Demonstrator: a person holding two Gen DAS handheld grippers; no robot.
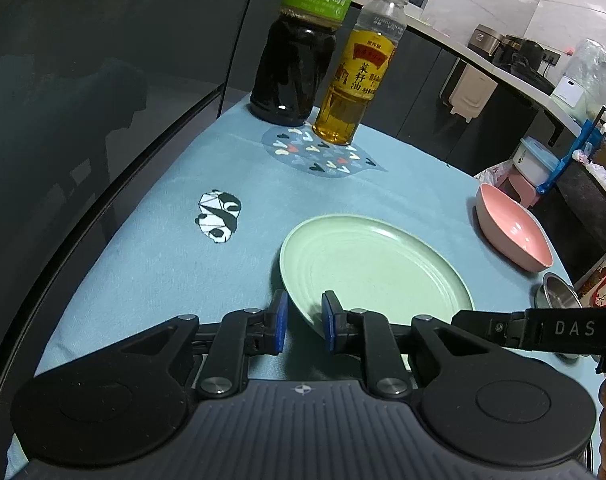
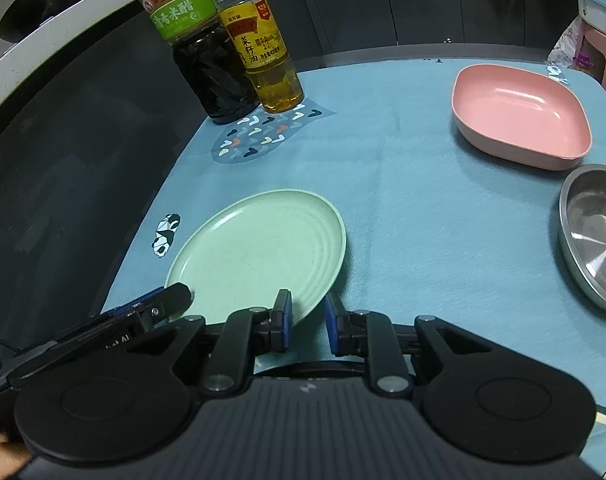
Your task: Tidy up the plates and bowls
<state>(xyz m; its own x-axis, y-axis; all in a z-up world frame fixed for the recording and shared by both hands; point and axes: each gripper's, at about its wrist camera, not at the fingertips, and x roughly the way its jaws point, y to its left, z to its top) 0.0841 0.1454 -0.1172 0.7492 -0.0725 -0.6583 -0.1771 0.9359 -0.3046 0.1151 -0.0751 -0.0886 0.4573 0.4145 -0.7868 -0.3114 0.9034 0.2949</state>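
A pale green plate (image 1: 375, 272) (image 2: 259, 252) lies flat on the blue tablecloth (image 1: 163, 264). My left gripper (image 1: 304, 320) straddles its near left rim, one blue pad outside and one inside, shut on the rim. One finger (image 2: 177, 296) of that gripper also shows at the plate's edge in the right wrist view. My right gripper (image 2: 307, 318) pinches the near right rim the same way. A pink square bowl (image 2: 519, 116) (image 1: 511, 232) sits at the far right. A steel bowl (image 2: 595, 236) (image 1: 557, 292) stands nearer on the right.
A dark vinegar bottle (image 1: 295, 72) (image 2: 199, 52) and a yellow oil bottle (image 1: 355, 80) (image 2: 263, 52) stand at the table's far left. The table's left edge runs along a dark glass panel (image 1: 83, 100). Beyond the far edge, a pink stool (image 1: 523, 182) carries a lidded container.
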